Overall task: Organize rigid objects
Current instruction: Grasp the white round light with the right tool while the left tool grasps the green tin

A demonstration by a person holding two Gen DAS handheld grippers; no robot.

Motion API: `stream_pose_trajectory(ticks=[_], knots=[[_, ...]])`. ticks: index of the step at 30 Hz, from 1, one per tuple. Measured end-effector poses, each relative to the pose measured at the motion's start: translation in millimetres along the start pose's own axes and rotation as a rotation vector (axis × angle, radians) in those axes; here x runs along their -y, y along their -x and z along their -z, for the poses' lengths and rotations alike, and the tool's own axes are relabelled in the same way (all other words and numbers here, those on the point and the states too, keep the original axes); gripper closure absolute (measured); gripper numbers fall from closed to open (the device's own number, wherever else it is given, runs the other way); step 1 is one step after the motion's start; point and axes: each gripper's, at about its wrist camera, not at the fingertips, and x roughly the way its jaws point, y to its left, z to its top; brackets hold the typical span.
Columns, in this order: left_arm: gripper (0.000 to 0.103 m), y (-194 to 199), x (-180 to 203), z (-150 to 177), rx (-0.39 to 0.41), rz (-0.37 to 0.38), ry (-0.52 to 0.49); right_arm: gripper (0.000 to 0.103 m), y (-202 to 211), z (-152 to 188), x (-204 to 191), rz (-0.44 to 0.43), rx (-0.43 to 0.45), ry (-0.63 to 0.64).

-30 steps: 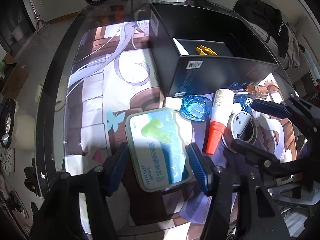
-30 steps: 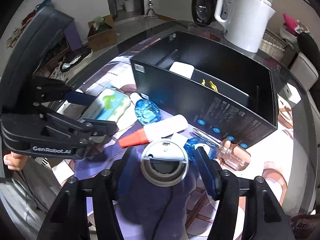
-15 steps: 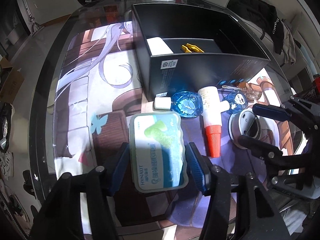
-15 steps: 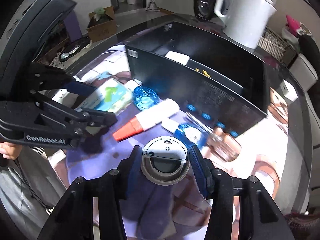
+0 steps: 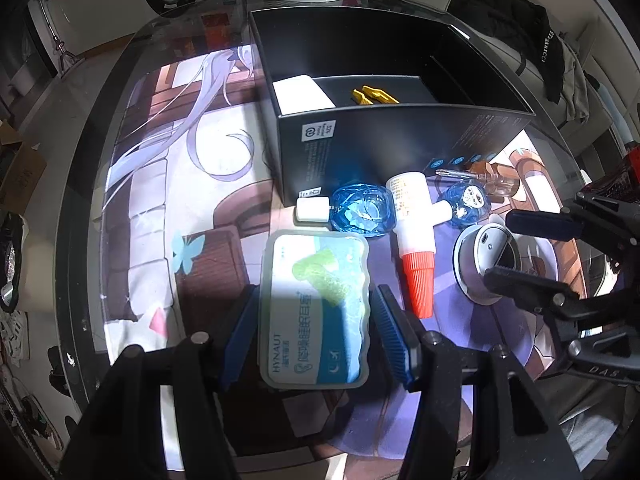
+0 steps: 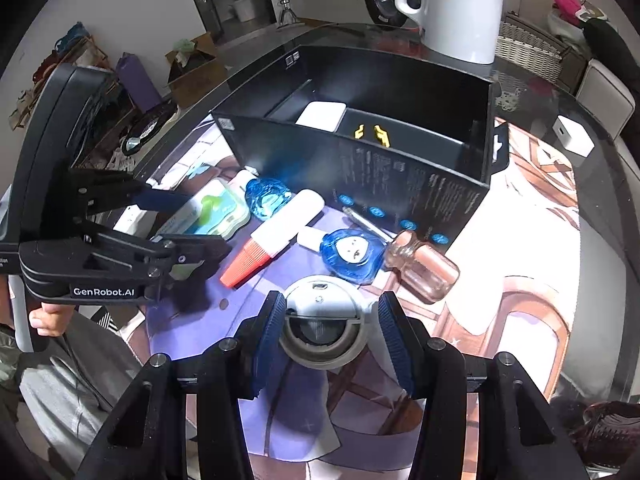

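My left gripper [image 5: 314, 336] is closed around a flat green-and-blue HYNAUT case [image 5: 314, 308], its pads against both sides. My right gripper [image 6: 330, 336] has its pads on both sides of a round grey-and-white device [image 6: 322, 330]. A black open box [image 5: 400, 136] stands behind; it holds a white block [image 5: 302, 94] and a yellow clip [image 5: 374, 95]. In front of the box lie a white bottle with a red cap [image 5: 412, 236], two blue bottles [image 5: 362, 210] [image 6: 350, 254] and a small amber glass bottle [image 6: 424, 266].
A white kettle [image 6: 452, 4] stands behind the box on the glass table. A small white cube [image 6: 572, 136] sits at the far right. The printed mat [image 5: 168, 184] lies open to the left of the box. The table edge runs close on the left.
Both grippers have narrowed onto their objects: the left onto the case, the right onto the round device. Both views have shifted slightly relative to the box.
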Motion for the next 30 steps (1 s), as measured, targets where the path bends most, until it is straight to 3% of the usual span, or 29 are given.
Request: stream_pose_trajectory(ticks=[11, 15, 19, 26, 27, 29, 30], knots=[[0.047, 0.6, 0.7, 1.7, 0.0, -0.003, -0.005, 0.053, -4.2, 5.6, -12.0, 0.018, -0.001, 0.028], [0.047, 0.6, 1.9, 1.7, 0.0, -0.005, -0.006, 0.047, -4.3, 6.4, -15.0, 0.039, 0.003, 0.031], [0.047, 0.4, 2.0, 1.7, 0.001, -0.007, -0.007, 0.034, -7.0, 5.8, -10.5, 0.048, 0.001, 0.002], [0.047, -0.1, 2.2, 2.0, 0.001, -0.009, -0.01, 0.034, -11.3, 6.2, -19.2, 0.028, -0.013, 0.021], [0.047, -0.1, 2.1, 2.0, 0.001, -0.009, -0.01, 0.043, -17.9, 8.1, -23.2, 0.041, -0.044, 0.038], [0.047, -0.2, 1.8, 2.0, 0.0, -0.006, -0.008, 0.047, -18.3, 9.6, -34.3, 0.11, -0.016, 0.088], [0.047, -0.1, 1.7, 2.1, -0.001, -0.005, -0.007, 0.048, -16.9, 9.0, -35.4, 0.102, -0.005, 0.077]])
